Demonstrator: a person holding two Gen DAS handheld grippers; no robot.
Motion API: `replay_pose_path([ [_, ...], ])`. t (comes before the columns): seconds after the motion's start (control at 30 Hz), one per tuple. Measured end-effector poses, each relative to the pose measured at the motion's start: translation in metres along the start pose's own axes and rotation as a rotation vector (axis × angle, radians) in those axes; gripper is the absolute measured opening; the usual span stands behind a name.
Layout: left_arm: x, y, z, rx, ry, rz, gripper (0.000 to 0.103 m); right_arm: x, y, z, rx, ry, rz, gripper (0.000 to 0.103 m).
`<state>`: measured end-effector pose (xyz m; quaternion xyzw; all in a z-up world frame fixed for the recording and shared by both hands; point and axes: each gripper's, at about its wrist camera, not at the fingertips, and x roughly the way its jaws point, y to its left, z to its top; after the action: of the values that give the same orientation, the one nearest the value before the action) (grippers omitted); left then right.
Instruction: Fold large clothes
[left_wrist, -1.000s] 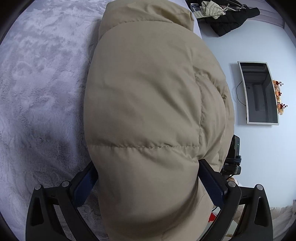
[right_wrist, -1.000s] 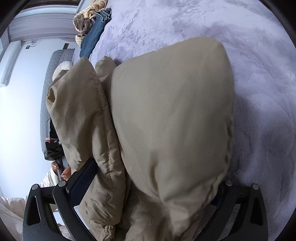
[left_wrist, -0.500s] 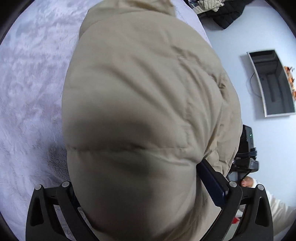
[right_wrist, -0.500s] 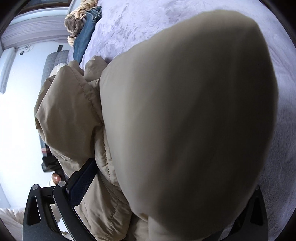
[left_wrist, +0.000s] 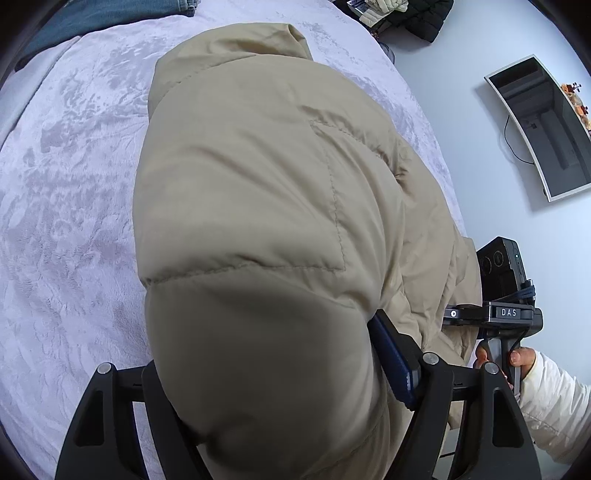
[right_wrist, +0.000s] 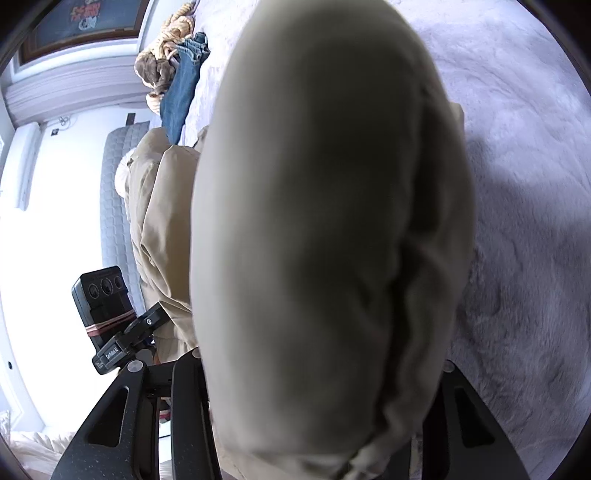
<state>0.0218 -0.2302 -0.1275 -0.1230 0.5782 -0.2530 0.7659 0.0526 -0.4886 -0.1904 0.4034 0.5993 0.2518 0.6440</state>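
A puffy beige quilted jacket (left_wrist: 266, 206) lies bunched on the lilac fleece bed cover (left_wrist: 62, 221). My left gripper (left_wrist: 280, 376) is shut on the jacket's near edge; the padding bulges between and over the fingers, hiding the left one. In the right wrist view the same jacket (right_wrist: 325, 229) fills the middle, close to the lens and blurred. My right gripper (right_wrist: 314, 387) is shut on it, fingertips hidden under the cloth. The right gripper's body (left_wrist: 502, 314) shows at the right of the left wrist view, the left gripper's body (right_wrist: 110, 325) at the left of the right wrist view.
Blue jeans (right_wrist: 184, 88) and a brown knitted garment (right_wrist: 162, 62) lie at the bed's far end. A black coat (left_wrist: 417, 14) lies beyond the bed. A wall-mounted screen (left_wrist: 543, 125) hangs to the right. A grey quilted headboard (right_wrist: 114, 206) stands at the left.
Both grippers have lifted the held jacket edge up and forward over the rest of the jacket. The cloth has come closer to both lenses. More of the room shows.
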Motion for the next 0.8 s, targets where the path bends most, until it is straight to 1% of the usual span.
replay_pose_path([
  [0.03,-0.002,0.007,0.005,0.003,-0.002,0.004,0.079,0.0,0.002,-0.001,0.003,-0.002,0.007,0.048],
  [0.2,-0.02,-0.01,0.009,0.016,-0.024,0.015,0.078,-0.004,0.01,-0.005,-0.003,-0.008,0.034,0.048],
  [0.23,-0.027,-0.004,0.011,0.016,-0.027,0.015,0.078,-0.005,0.012,-0.005,-0.005,-0.009,0.039,0.048],
  [0.3,-0.032,-0.005,0.012,0.018,-0.032,0.014,0.078,-0.008,0.011,-0.005,-0.009,-0.009,0.048,0.048],
  [0.53,-0.057,0.005,0.003,0.031,-0.064,0.006,0.078,-0.005,0.021,-0.001,-0.026,-0.008,0.074,0.048],
  [0.57,-0.062,0.005,-0.002,0.031,-0.07,0.003,0.078,-0.004,0.026,0.0,-0.03,-0.009,0.076,0.048],
  [0.73,-0.087,0.022,-0.001,0.023,-0.098,-0.015,0.078,0.009,0.054,0.007,-0.06,-0.019,0.068,0.048],
  [0.8,-0.099,0.036,0.004,0.025,-0.106,-0.016,0.078,0.017,0.064,0.009,-0.072,-0.024,0.065,0.048],
])
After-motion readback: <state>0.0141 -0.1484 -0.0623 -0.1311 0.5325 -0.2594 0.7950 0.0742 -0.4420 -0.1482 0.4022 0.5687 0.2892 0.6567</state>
